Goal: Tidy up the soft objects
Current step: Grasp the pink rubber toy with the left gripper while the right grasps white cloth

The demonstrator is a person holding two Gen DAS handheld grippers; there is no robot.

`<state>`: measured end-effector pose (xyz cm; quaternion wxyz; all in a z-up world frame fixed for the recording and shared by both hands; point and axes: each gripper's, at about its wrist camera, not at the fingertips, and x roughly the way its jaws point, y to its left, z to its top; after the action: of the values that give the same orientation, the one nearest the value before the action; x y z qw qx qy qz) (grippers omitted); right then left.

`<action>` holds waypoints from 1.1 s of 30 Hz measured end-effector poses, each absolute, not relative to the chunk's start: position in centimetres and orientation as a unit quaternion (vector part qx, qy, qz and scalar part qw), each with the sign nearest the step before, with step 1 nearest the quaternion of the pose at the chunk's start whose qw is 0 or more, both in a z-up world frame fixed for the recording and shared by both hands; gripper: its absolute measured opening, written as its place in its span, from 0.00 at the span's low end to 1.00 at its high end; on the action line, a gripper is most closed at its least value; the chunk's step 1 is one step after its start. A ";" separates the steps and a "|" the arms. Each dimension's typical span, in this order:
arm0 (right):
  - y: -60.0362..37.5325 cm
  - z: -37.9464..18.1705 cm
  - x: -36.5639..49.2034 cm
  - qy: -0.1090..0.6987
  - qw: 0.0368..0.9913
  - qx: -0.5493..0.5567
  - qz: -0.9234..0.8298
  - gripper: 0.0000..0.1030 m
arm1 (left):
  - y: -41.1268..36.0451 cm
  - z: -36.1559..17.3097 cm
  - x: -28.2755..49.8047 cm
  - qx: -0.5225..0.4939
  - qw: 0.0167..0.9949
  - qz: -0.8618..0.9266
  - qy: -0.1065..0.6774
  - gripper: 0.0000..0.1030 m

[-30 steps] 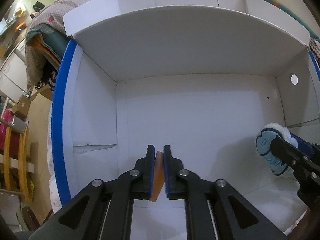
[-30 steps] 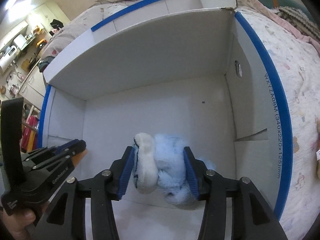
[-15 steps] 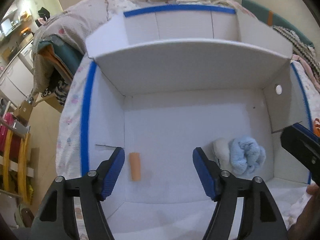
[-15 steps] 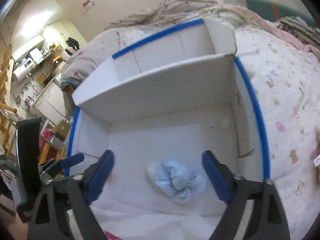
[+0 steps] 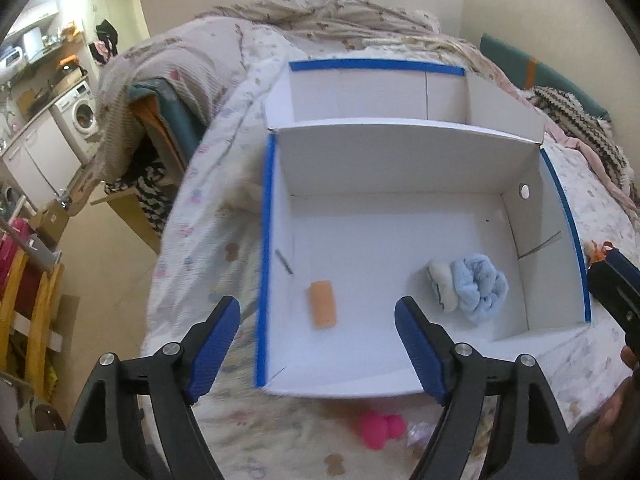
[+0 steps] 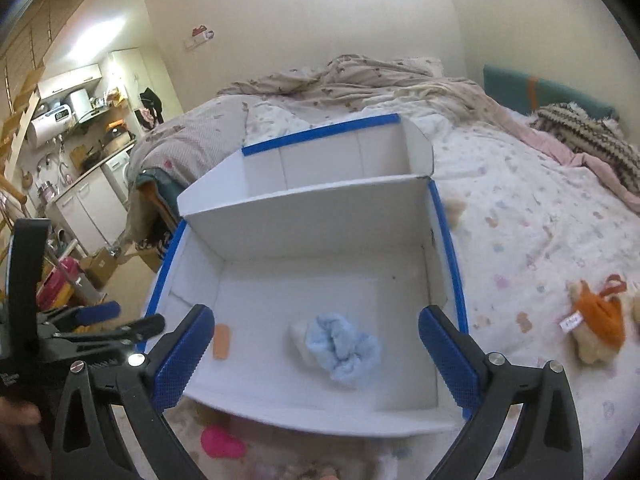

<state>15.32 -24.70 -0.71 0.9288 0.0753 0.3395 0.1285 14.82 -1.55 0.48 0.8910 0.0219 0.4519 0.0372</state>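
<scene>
A white cardboard box [image 5: 400,160] [image 6: 320,216] with blue-taped edges sits on the bed. On its floor at the left lies a small orange soft piece [image 5: 322,309] [image 6: 221,342]. A light blue and white fluffy toy [image 5: 472,284] [image 6: 340,346] lies at the right. My left gripper [image 5: 316,306] [image 6: 100,320] hovers above the box's near left corner, its jaws still opening, with nothing between them. Above the near edge, my right gripper [image 6: 316,314] [image 5: 612,280] stands wide open and empty. A pink soft toy [image 5: 378,428] [image 6: 220,442] lies on the bed in front of the box.
An orange and beige plush toy [image 6: 600,328] lies on the floral quilt [image 6: 520,220] right of the box. Rumpled blankets [image 6: 360,76] heap behind it. The bed's left edge drops to the floor [image 5: 112,264], beyond which are cabinets and a washing machine [image 5: 80,116].
Both grippers opened and let go, then rose and drew back out of the box. The orange piece and the blue toy now lie loose on the box floor.
</scene>
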 end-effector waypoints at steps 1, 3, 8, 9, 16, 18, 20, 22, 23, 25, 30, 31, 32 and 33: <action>-24.9 -0.8 15.0 0.341 0.928 0.077 0.128 1.00 | -1.3 0.4 14.6 0.022 0.893 0.037 0.449 0.76; -25.1 -0.9 14.2 0.346 0.926 0.079 0.128 1.00 | -0.7 0.6 13.6 0.023 0.896 0.038 0.442 0.76; -24.6 -1.3 12.4 0.357 0.922 0.073 0.130 1.00 | 1.3 0.0 10.6 0.000 0.908 0.056 0.415 0.76; -24.2 -1.4 12.2 0.358 0.922 0.067 0.129 1.00 | 1.5 -0.4 10.2 -0.004 0.907 0.058 0.417 0.76; -23.1 -2.2 10.7 0.378 0.915 0.064 0.127 1.00 | 2.8 -2.0 8.8 -0.017 0.901 0.082 0.426 0.76; -23.4 -2.8 10.3 0.380 0.915 0.068 0.119 1.00 | 2.9 -2.0 8.6 -0.021 0.903 0.080 0.421 0.76; -23.9 -3.7 9.9 0.382 0.912 0.079 0.123 1.00 | 2.9 -2.0 8.6 -0.022 0.904 0.074 0.420 0.76; -24.4 -4.5 9.6 0.389 0.910 0.080 0.116 1.00 | 2.8 -2.2 8.6 -0.021 0.903 0.070 0.423 0.76; -24.6 -4.7 9.4 0.387 0.912 0.077 0.112 1.00 | 2.7 -2.4 8.7 -0.020 0.903 0.069 0.424 0.76; -24.8 -4.5 9.1 0.378 0.918 0.063 0.101 1.00 | 2.6 -2.8 9.0 -0.016 0.900 0.070 0.430 0.76; -25.7 -4.7 9.2 0.376 0.916 0.094 0.106 1.00 | 3.0 -3.6 9.3 -0.014 0.894 0.081 0.440 0.76; -25.6 -4.9 9.3 0.382 0.913 0.097 0.105 1.00 | 3.4 -3.9 9.4 -0.019 0.891 0.087 0.445 0.76; -25.5 -5.2 9.5 0.390 0.908 0.103 0.110 1.00 | 3.7 -4.2 9.5 -0.024 0.888 0.090 0.451 0.76; -25.4 -5.6 9.7 0.399 0.903 0.109 0.116 1.00 | 4.1 -4.5 9.7 -0.032 0.883 0.093 0.459 0.76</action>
<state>9.73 -25.43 -5.57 0.9028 0.1094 0.3994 0.1164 9.70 4.12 -4.52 0.8831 -0.0321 0.4587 0.0930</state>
